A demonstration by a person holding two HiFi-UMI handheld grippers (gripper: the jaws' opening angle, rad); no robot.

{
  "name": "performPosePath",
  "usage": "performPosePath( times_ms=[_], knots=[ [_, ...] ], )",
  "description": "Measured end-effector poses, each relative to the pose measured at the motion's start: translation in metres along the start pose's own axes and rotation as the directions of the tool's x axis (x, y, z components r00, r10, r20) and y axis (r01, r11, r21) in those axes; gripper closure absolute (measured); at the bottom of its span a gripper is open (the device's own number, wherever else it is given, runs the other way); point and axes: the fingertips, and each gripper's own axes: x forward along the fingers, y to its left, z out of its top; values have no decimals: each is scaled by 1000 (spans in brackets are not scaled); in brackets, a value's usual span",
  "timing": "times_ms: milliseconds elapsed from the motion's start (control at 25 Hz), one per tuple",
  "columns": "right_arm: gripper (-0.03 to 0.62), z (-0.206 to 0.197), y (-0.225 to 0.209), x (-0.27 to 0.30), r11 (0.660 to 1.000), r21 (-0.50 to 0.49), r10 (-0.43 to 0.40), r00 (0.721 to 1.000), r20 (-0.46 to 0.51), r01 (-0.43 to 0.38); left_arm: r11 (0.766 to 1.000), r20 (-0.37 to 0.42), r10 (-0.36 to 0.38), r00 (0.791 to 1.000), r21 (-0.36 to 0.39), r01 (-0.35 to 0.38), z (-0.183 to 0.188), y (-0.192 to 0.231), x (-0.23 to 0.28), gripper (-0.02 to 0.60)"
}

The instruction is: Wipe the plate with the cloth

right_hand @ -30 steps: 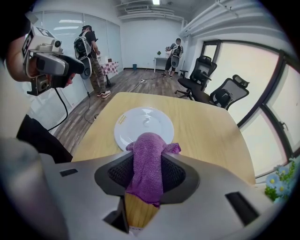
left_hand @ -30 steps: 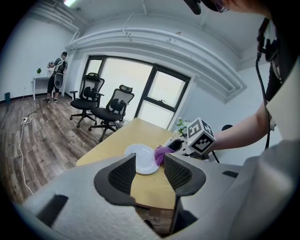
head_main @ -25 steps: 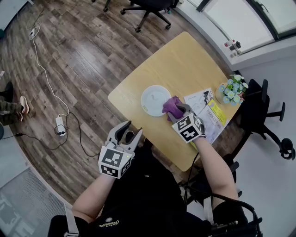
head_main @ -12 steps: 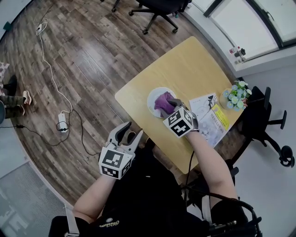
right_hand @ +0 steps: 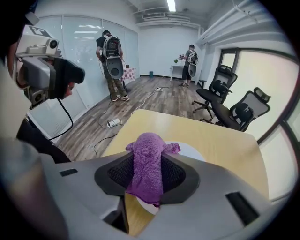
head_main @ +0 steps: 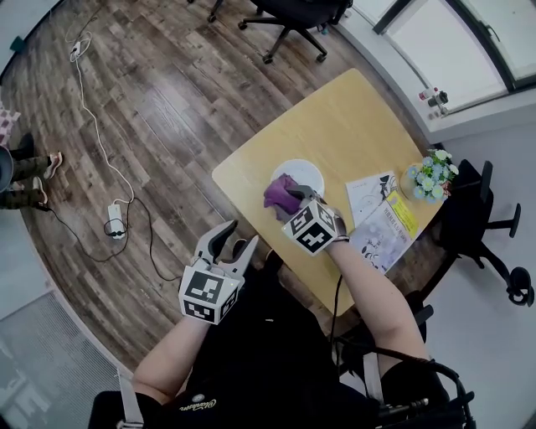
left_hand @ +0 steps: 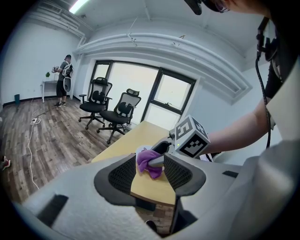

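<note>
The right tool (head_main: 291,199) is clenched on a purple cloth (head_main: 280,192). In the right gripper view the cloth (right_hand: 148,157) stands as a thick fold between the two black pads of the tool (right_hand: 147,177), filling the gap, with its loose end hanging below them.

In the head view, the cloth sits at the centre of the frame, over the lower-left part of the white plate (head_main: 296,170). The rest of the plate shows as a pale crescent above and to the right. The plate (right_hand: 189,151) also peeks out just behind the cloth in the right gripper view. No view shows whether the cloth presses on the plate.

The plate lies near the left corner of the light wooden bench (head_main: 339,117).

The left tool (head_main: 234,242) is released, its jaws apart and gripping nothing. It hangs off the bench in the lower-left middle of the head view, well apart from the plate. In the left gripper view, only the bench top (left_hand: 152,185) shows between the spread pads of the left tool (left_hand: 149,169), with the cloth (left_hand: 149,162) beyond it.

Papers (head_main: 381,216) and a flower pot (head_main: 430,175) lie towards the right end of the bench. An office chair (head_main: 289,15) stands on the wooden floor (head_main: 159,100) at the top of the frame.
</note>
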Motion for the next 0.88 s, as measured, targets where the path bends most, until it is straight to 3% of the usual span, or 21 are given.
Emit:
performPosePath(
  times_ms=[280,400,560,880],
  knots=[
    [453,-35,-72,-20,983,104,-143,987,-68,150,1000,-7,-8,1000,7,8,3,-3,5,394],
    [453,-33,-86,-18,978,115,-168,983,-78,176,1000,-8,-4,1000,6,4,3,-2,4,394],
    [453,-14,-77,0,986,76,-144,988,-64,149,1000,-7,6,1000,3,-6,4,1,4,394],
    [453,29,-13,17,999,-33,-20,1000,2,20,1000,-3,27,1000,-12,-27,3,13,1,394]
  ],
)
